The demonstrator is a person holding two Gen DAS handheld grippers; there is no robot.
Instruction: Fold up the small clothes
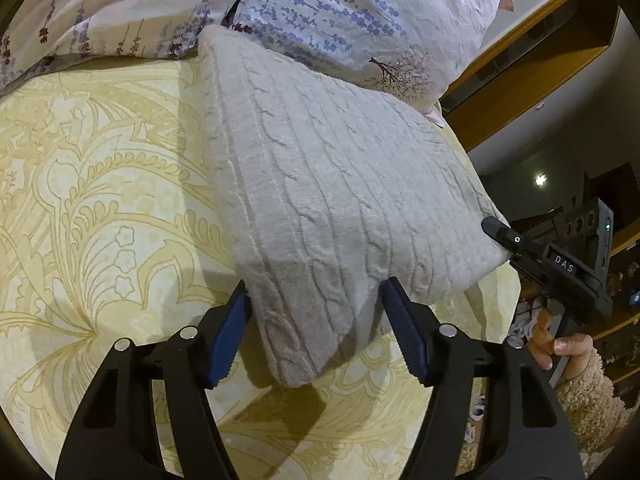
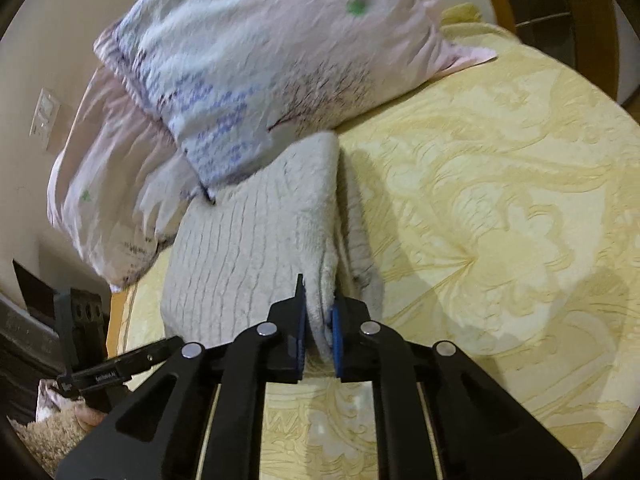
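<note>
A cream cable-knit sweater (image 1: 336, 184) lies folded on the yellow patterned bedspread (image 1: 100, 200). My left gripper (image 1: 316, 300) is open, its blue pads on either side of the sweater's near corner. My right gripper (image 2: 318, 316) is shut on a folded edge of the sweater (image 2: 256, 240) and holds it just above the bed. The right gripper also shows in the left wrist view (image 1: 498, 230), clamped on the sweater's right corner. The sweater's far end is tucked under a pillow.
Two floral pillows (image 1: 344, 20) lie at the head of the bed, one overlapping the sweater; they also show in the right wrist view (image 2: 256, 68). The bed edge (image 1: 492, 300) drops off beside the sweater. Wooden furniture (image 1: 532, 64) stands beyond it.
</note>
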